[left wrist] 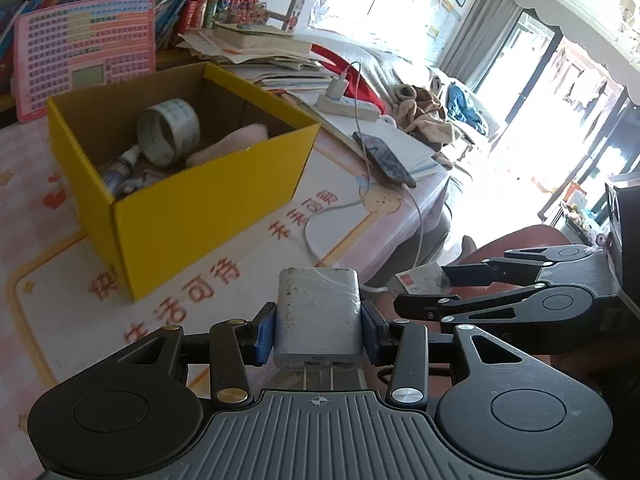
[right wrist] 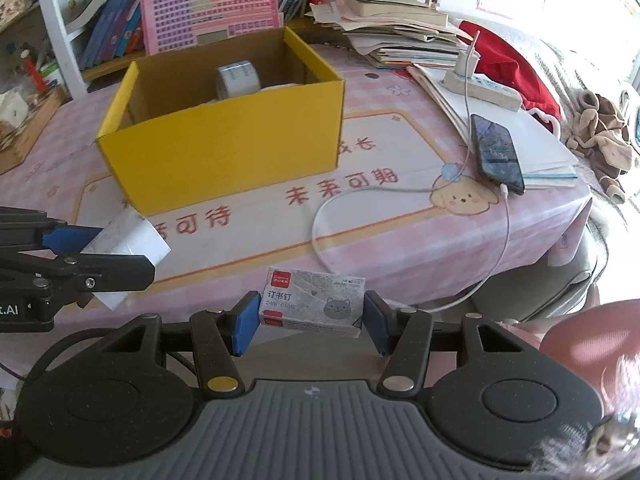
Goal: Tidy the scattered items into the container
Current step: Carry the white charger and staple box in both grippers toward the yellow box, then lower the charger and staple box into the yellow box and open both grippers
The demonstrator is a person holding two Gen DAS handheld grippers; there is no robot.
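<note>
Phone [right wrist: 497, 153] and white cable [right wrist: 320, 224] lie beside yellow box [right wrist: 224, 152].

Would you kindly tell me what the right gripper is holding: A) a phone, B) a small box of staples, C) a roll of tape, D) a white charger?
B: the right gripper has its blue pads pressed on both ends of the staple box, while the charger sits in the left gripper.
</note>
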